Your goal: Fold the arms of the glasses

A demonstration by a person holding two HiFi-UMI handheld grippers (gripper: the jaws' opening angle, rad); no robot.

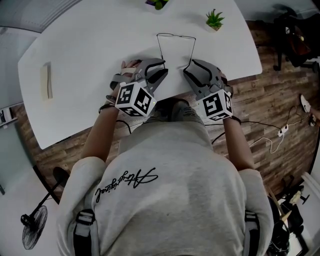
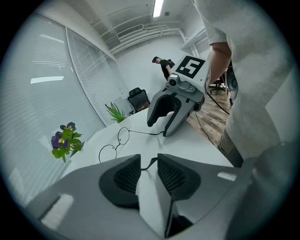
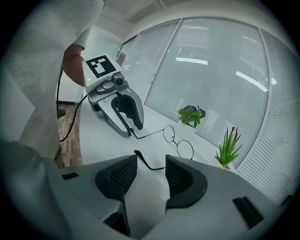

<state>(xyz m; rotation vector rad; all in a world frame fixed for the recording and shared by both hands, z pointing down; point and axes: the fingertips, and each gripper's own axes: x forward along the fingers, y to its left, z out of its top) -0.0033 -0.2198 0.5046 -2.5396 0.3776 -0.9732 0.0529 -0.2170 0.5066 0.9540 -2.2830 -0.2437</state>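
Note:
Thin wire glasses with round lenses (image 1: 176,36) lie on the white table (image 1: 90,45), both arms unfolded and pointing toward me. My left gripper (image 1: 159,69) sits at the end of the left arm. In the left gripper view that arm's curved tip (image 2: 151,162) lies between the pads (image 2: 127,176), which stand a narrow gap apart and do not press on it. My right gripper (image 1: 190,67) is at the other arm's end. Its tip (image 3: 143,159) lies in a wider gap between the pads (image 3: 180,177), untouched. Each gripper view shows the lenses (image 2: 123,136) (image 3: 169,133) and the opposite gripper (image 2: 160,129) (image 3: 133,131).
A small green plant (image 1: 215,19) and a pot of purple flowers (image 1: 157,4) stand at the table's far edge. A pale bar (image 1: 46,80) lies at the left. The near table edge runs just under the grippers. A person (image 2: 161,65) stands far back in the room.

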